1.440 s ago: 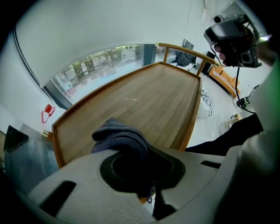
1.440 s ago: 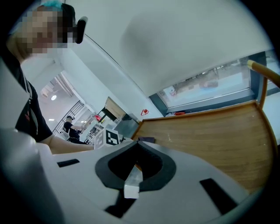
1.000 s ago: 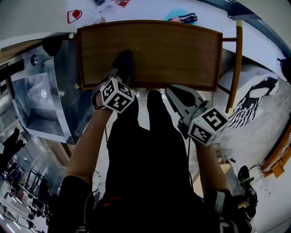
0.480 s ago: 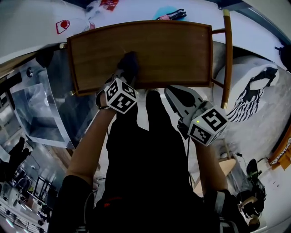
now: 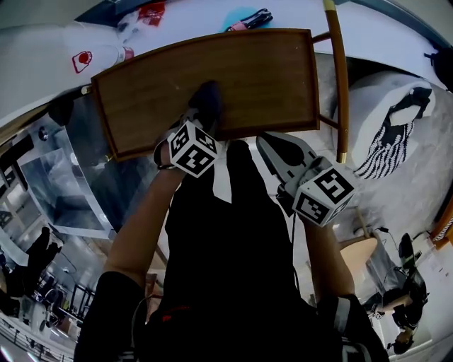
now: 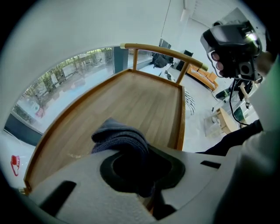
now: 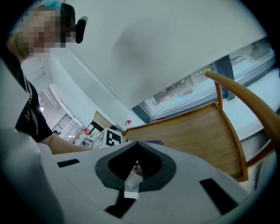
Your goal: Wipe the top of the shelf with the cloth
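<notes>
The wooden shelf top (image 5: 255, 71) is a brown board with a raised rim. A dark blue-grey cloth (image 5: 207, 99) lies bunched on it near the front edge. My left gripper (image 5: 201, 117) is shut on the cloth (image 6: 120, 136) and presses it down onto the wood (image 6: 144, 98). My right gripper (image 5: 270, 147) hangs just in front of the shelf's front rim, its jaws shut with nothing between them. In the right gripper view, the shelf (image 7: 197, 131) lies beyond the right gripper's (image 7: 136, 142) tips, with the left gripper's marker cube (image 7: 112, 138) at its left.
A curved wooden rail (image 5: 334, 71) stands along the shelf's right side. A shiny metal unit (image 5: 60, 180) sits to the left. A black-and-white striped cloth (image 5: 388, 152) lies on the floor at right. A white counter behind holds a red-marked bag (image 5: 85, 60) and a teal item (image 5: 244, 20).
The left gripper has slid the cloth to the right along the shelf top. The head view has swung, so the shelf sits more to the left and tilted. The right gripper has stayed put.
</notes>
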`<state>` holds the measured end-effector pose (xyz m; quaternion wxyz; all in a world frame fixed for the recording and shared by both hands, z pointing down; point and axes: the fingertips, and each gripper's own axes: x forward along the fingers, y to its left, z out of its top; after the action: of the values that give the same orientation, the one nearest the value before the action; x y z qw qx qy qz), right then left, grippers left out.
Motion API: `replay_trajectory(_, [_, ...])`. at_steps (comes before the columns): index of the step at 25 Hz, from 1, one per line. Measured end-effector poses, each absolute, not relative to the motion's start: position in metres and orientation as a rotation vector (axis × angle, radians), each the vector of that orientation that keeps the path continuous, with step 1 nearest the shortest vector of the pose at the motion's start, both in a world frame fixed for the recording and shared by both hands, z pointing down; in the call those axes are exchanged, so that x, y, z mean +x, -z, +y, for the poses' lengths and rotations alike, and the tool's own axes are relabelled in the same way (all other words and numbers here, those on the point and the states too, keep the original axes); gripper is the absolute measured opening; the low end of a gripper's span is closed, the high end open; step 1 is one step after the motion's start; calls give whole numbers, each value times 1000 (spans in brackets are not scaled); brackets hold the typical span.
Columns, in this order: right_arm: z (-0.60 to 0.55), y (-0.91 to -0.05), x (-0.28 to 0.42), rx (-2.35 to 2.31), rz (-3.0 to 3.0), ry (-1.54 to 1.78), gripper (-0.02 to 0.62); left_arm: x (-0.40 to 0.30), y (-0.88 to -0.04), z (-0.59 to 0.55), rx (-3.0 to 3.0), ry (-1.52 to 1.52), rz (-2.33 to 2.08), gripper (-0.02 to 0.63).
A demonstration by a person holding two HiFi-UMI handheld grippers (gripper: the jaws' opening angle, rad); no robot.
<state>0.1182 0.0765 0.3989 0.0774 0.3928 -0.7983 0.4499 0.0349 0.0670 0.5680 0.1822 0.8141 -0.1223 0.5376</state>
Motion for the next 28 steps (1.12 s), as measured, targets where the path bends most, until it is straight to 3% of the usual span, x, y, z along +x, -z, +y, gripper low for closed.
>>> replay_trajectory(28, [97, -411, 204, 1399, -2329, -1420, 5, 161, -565, 79, 2420, -1531, -105, 49])
